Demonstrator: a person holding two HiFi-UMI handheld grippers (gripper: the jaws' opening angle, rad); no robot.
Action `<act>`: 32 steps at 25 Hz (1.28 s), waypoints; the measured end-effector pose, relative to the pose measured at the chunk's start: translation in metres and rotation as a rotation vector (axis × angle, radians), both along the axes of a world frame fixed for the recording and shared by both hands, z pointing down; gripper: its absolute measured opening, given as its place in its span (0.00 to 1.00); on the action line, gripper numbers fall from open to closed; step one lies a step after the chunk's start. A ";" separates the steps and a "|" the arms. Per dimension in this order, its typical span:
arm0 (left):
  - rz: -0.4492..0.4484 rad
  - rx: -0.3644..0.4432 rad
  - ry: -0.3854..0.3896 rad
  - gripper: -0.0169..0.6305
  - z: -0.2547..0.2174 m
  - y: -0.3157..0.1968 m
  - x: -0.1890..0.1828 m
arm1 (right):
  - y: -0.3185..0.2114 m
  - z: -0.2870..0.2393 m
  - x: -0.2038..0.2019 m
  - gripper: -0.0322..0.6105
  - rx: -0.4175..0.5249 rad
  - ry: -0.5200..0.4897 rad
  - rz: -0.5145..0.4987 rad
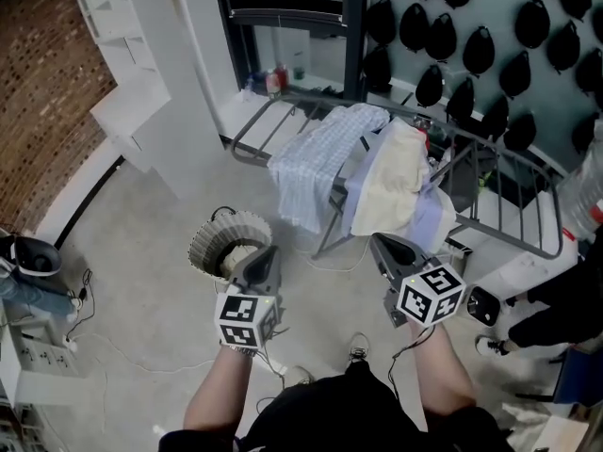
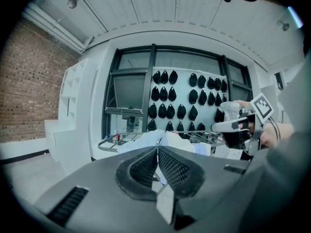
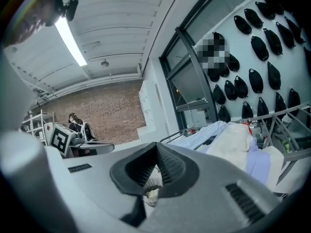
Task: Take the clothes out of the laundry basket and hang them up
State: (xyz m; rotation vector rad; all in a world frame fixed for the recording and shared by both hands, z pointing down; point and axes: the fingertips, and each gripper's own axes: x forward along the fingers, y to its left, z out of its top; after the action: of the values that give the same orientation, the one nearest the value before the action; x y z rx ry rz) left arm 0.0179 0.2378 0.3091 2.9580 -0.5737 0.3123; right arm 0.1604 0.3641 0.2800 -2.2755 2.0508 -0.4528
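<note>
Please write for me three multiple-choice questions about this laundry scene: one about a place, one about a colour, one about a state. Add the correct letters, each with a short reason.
1. Where does the round ribbed whitish laundry basket stand?
A) on the floor, left of the grey metal drying rack in the head view
B) on top of the rack
C) on a chair

2. What colour is the plain cloth hanging beside the blue-and-white checked shirt?
A) red
B) cream
C) black

3. How do the jaws of the left gripper and the right gripper stand?
A) both wide apart
B) both closed on clothes
C) both closed, nothing between them

Answers:
1 A: the head view shows the basket on the floor, apart from the rack.
2 B: the cloth is pale cream.
3 C: in each gripper view the pads meet with no fabric between them.
</note>
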 end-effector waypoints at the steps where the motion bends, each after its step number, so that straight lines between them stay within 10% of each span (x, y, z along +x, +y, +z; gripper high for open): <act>1: 0.004 0.002 0.001 0.04 -0.001 -0.001 -0.003 | 0.000 0.000 -0.004 0.06 0.002 0.000 0.003; 32: 0.012 -0.003 0.023 0.04 0.006 -0.013 -0.061 | -0.013 0.002 -0.069 0.06 -0.011 0.043 -0.013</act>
State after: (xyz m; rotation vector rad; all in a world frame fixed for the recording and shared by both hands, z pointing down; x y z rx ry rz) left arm -0.0427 0.2247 0.3150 2.9585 -0.5529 0.2793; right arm 0.0915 0.3509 0.2816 -2.2991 2.0897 -0.4203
